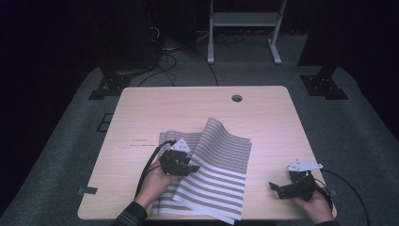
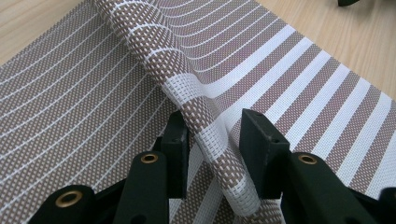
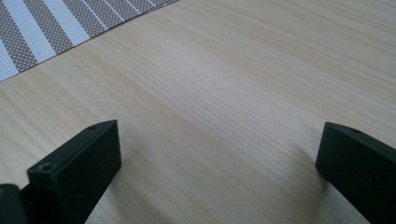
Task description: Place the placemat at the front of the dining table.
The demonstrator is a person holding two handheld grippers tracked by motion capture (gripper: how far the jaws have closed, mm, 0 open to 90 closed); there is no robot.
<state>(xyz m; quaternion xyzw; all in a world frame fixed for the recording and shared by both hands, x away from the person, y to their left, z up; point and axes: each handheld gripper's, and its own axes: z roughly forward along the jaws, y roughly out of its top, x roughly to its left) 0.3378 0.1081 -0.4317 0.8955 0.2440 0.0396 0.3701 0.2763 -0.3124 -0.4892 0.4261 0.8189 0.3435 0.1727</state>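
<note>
A brown-and-white striped woven placemat (image 1: 221, 160) lies on the wooden table (image 1: 188, 103), near its front edge. The mat's left part is lifted and curled over toward the right. My left gripper (image 1: 190, 167) is at that curl. In the left gripper view the rolled fold of the placemat (image 2: 205, 130) runs between the two black jaws, and my left gripper (image 2: 212, 135) is shut on it. My right gripper (image 1: 276, 189) rests low at the table's front right, pointing left, apart from the mat. Its jaws stand wide open (image 3: 219, 158) over bare wood, with a corner of the placemat (image 3: 37, 28) beyond them.
A round cable hole (image 1: 236, 98) is near the table's far edge. A white frame stand (image 1: 244, 19) and loose cables (image 1: 164, 56) are on the grey floor behind. A dark tab (image 1: 87, 190) sticks out at the table's front left edge.
</note>
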